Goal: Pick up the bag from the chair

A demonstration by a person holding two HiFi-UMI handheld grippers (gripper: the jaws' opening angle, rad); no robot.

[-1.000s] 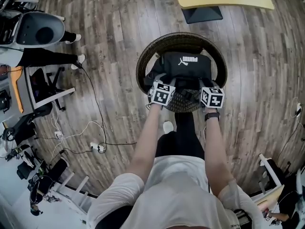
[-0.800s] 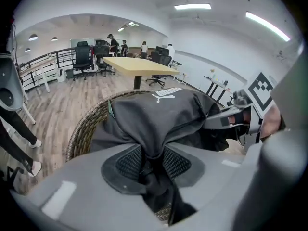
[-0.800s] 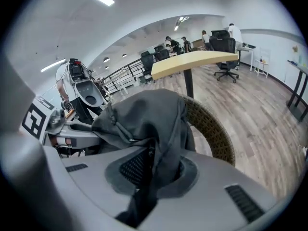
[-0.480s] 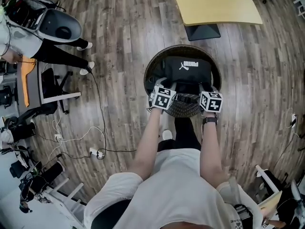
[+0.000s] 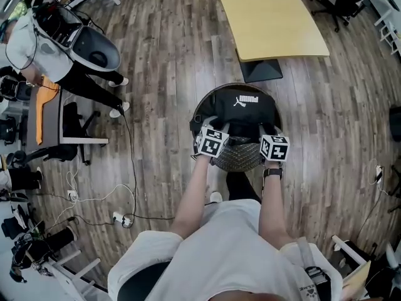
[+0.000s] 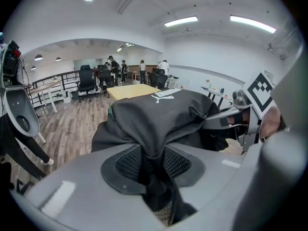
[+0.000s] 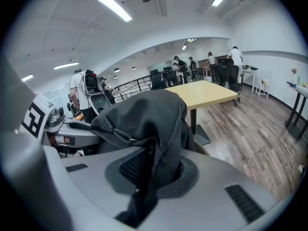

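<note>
A black sports bag (image 5: 241, 105) with a white logo hangs above the round wicker chair (image 5: 238, 157) in the head view. My left gripper (image 5: 217, 128) is shut on the bag's near left edge, the black fabric (image 6: 153, 143) pinched between its pads. My right gripper (image 5: 266, 132) is shut on the bag's near right edge, with dark cloth (image 7: 155, 153) bunched between its jaws. In the left gripper view the bag (image 6: 159, 112) fills the middle and the right gripper's marker cube (image 6: 260, 93) shows at the right. The bag (image 7: 144, 119) also fills the right gripper view.
A yellow table (image 5: 272, 22) on a dark base stands just beyond the chair. A person (image 5: 56, 49) with equipment stands at the far left, near office chairs and cables (image 5: 113, 187) on the wood floor. More people and desks show far off in the gripper views.
Both grippers have risen together with the bag in them, lifting it off the chair seat. The head camera has risen too, so chair and floor look smaller and the table shows whole.
</note>
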